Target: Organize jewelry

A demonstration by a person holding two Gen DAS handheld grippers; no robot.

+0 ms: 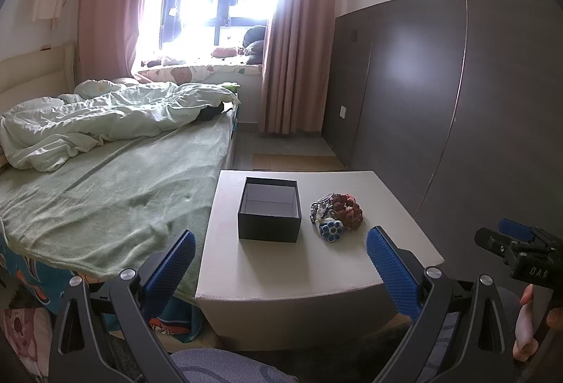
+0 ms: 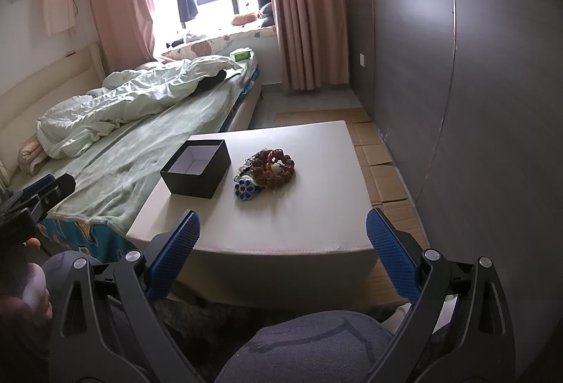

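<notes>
A black open box point(image 1: 269, 211) point(image 2: 196, 169) with a pale inside stands empty on a white low table point(image 1: 288, 263) point(image 2: 299, 207). To its right lies a heap of jewelry point(image 1: 336, 211) point(image 2: 269, 168): reddish-brown bead strings, dark beads and a blue flower piece point(image 1: 332, 230) point(image 2: 245, 189). My left gripper point(image 1: 281, 261) hangs open before the table's near edge, nothing between its blue pads. My right gripper point(image 2: 283, 240) is open too, just short of the near edge. Each gripper shows at the edge of the other's view.
A bed point(image 1: 105, 179) with a green sheet and a crumpled duvet touches the table's left side. A dark wall panel point(image 1: 457, 101) runs along the right, with flattened cardboard point(image 2: 380, 165) on the floor beside it. A person's knees point(image 2: 309, 344) sit below the grippers.
</notes>
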